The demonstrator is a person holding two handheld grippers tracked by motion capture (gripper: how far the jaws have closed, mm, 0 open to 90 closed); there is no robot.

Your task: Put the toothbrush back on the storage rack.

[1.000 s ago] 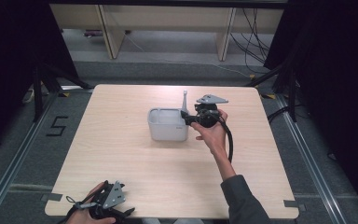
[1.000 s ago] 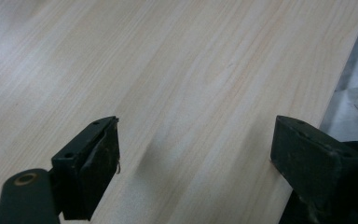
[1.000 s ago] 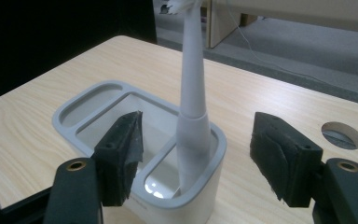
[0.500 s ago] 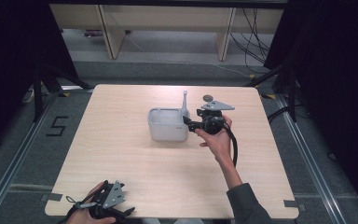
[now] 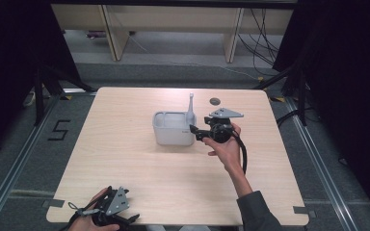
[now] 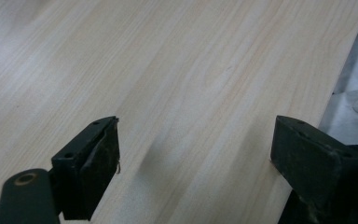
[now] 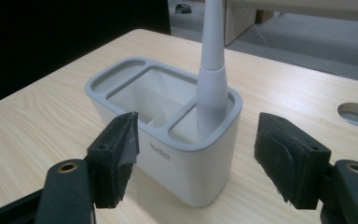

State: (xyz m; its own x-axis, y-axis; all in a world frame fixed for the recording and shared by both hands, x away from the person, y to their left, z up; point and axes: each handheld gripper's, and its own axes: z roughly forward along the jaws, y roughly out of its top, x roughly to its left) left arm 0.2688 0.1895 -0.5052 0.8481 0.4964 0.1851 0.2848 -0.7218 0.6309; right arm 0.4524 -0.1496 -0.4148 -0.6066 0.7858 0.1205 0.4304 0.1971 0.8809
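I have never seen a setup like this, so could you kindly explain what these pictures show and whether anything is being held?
A person works at a wooden table with a hand-held two-jaw gripper in each hand. The high view looks down from above; the other two come from cameras riding on the grippers. The left gripper rests open near the table's near edge. The right gripper, whose jaws have just been opening, stands open beside a grey caddy with a white brush upright in its end compartment. Nothing is held.
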